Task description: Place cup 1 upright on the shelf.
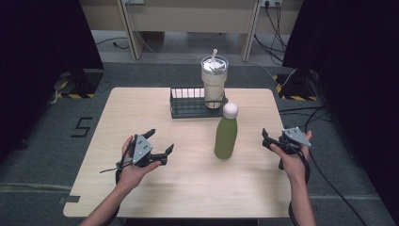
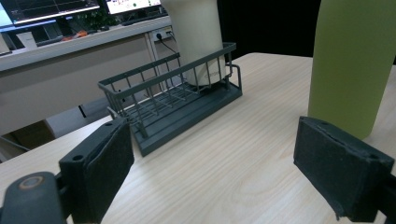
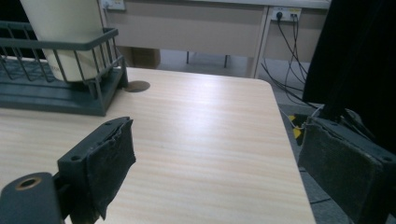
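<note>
Green bottle point(image 1: 226, 133) with a white cap stands upright at centre frame, just below the wire basket point(image 1: 188, 109) where the cream tumbler point(image 1: 214, 82) already sits. Left gripper point(image 1: 159, 141), lower left, jaws spread and empty. Right gripper point(image 1: 265, 136), mid right, open too. Bottle looks untouched, so basketing it seems next.

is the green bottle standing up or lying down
Upright. The green bottle stands on its base on the table, white cap on top, in front of the wire rack, free of both hand-held grippers.
</note>
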A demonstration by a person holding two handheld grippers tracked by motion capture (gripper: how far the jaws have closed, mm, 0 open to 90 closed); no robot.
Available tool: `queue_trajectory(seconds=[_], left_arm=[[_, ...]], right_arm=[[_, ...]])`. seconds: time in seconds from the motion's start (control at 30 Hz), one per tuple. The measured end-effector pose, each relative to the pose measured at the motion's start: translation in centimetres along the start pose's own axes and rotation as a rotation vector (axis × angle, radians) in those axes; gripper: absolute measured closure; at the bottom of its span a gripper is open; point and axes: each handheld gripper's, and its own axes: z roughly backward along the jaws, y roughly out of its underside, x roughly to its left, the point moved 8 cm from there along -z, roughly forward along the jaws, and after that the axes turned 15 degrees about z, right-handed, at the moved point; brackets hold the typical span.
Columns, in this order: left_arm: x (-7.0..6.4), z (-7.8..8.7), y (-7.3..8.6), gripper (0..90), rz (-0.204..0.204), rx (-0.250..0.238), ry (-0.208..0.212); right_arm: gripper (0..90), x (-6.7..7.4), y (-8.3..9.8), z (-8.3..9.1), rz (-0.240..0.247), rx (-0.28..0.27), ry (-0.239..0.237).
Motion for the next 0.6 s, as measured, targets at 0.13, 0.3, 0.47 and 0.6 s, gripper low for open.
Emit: queue_trajectory(seconds=[0.13,0.3,0.47,0.6], left_arm=[[-0.8,-0.9,-0.3,10.9,-0.001,0.0,0.018],[-1.6,-1.7,-0.6,10.4,0.01,0.002,0.045],[-2.1,-2.5,-1.3,10.2,0.017,-0.007,0.067],[-2.8,-3.0,-2.0,10.2,0.014,-0.004,0.089]], right_arm=[[10.2,0.0,0.6,0.9,0.012,0.005,0.013],[10.7,0.0,1.3,1.5,0.007,0.02,0.022],[11.5,0.0,1.5,1.8,0.005,0.023,0.027],[11.7,0.0,1.4,2.1,0.021,0.019,0.032]])
